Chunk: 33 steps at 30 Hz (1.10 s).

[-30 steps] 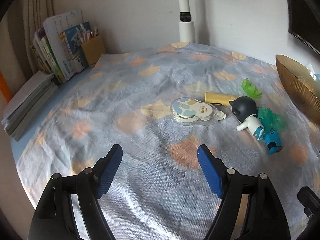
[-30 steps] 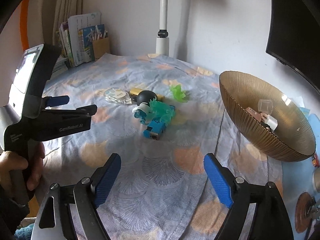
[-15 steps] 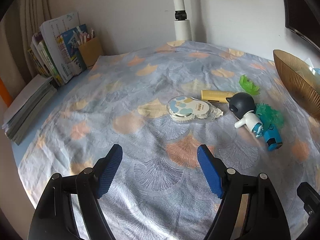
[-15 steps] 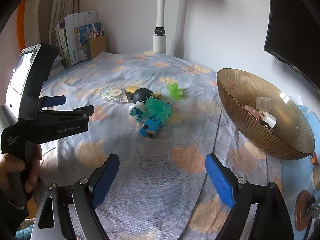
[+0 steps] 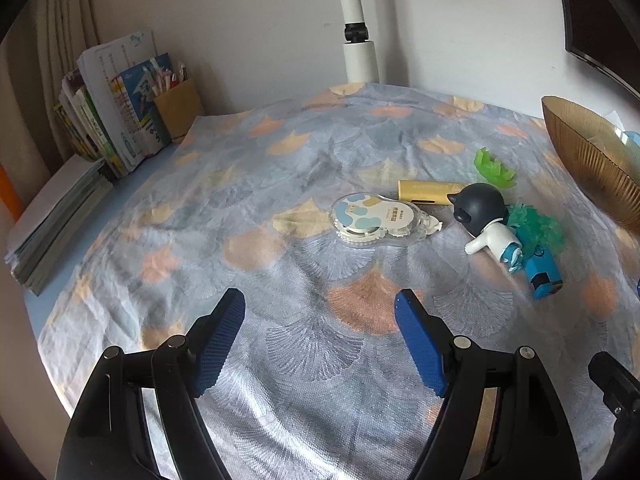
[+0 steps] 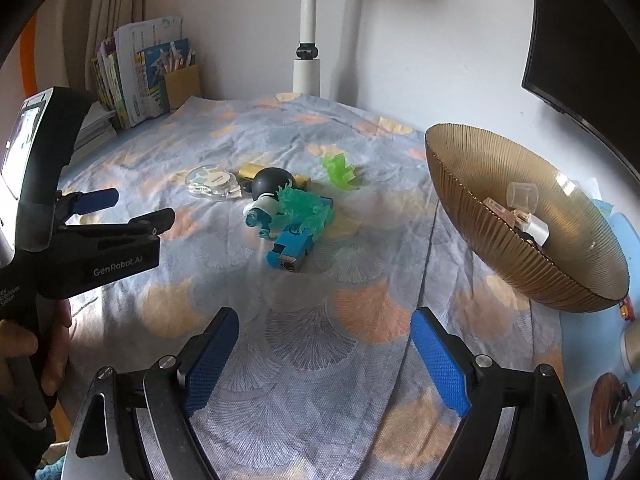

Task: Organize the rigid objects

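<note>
A cluster of small objects lies mid-table on the patterned cloth: a clear correction-tape dispenser (image 5: 376, 220) (image 6: 212, 182), a gold tube (image 5: 428, 192) (image 6: 250, 170), a dark-headed toy figure (image 5: 486, 220) (image 6: 266, 196), a teal spiky toy (image 5: 536, 228) (image 6: 304, 210), a blue block (image 5: 542, 272) (image 6: 292, 246) and a light green piece (image 5: 492, 166) (image 6: 340, 170). A ribbed gold bowl (image 6: 500, 248) (image 5: 592, 156) at the right holds a few small items. My left gripper (image 5: 320, 336) is open and empty, short of the dispenser; it also shows in the right wrist view (image 6: 132, 212). My right gripper (image 6: 324, 354) is open and empty, short of the blue block.
Books and a pencil holder (image 5: 176, 104) stand at the back left, beside a stack of papers (image 5: 52, 216). A white lamp post (image 5: 360, 52) rises at the back edge. A dark monitor (image 6: 580, 40) hangs at the right. Small items (image 6: 612, 412) lie at the right table edge.
Both grippers have moved slightly, and the object cluster has shifted a little in both views. Both stay open and empty.
</note>
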### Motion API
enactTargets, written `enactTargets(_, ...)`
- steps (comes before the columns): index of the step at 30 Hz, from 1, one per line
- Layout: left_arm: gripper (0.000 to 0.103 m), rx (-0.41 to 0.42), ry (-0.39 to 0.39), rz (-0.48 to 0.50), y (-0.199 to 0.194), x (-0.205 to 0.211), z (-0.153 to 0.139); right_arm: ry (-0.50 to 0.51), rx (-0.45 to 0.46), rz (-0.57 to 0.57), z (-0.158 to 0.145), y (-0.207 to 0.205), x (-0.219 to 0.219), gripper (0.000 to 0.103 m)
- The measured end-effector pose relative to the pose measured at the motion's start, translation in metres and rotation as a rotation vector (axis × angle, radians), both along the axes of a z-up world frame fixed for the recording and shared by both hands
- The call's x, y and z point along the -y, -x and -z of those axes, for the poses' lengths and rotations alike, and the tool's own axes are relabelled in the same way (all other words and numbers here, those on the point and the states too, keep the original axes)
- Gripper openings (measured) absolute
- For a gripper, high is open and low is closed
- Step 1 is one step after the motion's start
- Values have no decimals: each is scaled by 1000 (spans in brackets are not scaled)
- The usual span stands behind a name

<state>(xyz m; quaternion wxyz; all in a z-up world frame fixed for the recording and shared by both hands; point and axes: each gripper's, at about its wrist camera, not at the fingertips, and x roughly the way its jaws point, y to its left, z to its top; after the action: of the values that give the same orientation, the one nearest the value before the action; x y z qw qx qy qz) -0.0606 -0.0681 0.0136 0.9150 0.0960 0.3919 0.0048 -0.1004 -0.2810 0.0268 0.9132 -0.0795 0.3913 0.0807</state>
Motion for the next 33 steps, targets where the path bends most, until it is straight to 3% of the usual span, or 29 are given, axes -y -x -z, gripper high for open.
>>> enactTargets(9, 76, -38, 14, -11, -6, -4, 4, 8, -22, 37, 4, -6, 2, 87)
enactTargets(12, 77, -108, 29, -5, -14, -7, 9, -9, -17, 48, 2, -6, 7, 87)
enactTargets(16, 77, -174, 180, -18, -26, -30, 9, -42, -41, 58, 3, -11, 13, 87)
enactTargets(20, 78, -162, 240, -34, -24, -39, 7, -41, -64, 75, 6, -16, 15, 87)
enactTargets(25, 79, -167, 204, -17, -23, -31, 9, -7, -64, 79, 8, -16, 10, 87)
enactTargets(29, 81, -168, 209, -4, -22, -31, 9, 47, 12, 116, 2, -6, 5, 87)
enactTargets(33, 82, -170, 208, -2, -23, -31, 9, 61, 21, 109, 1, -6, 2, 87)
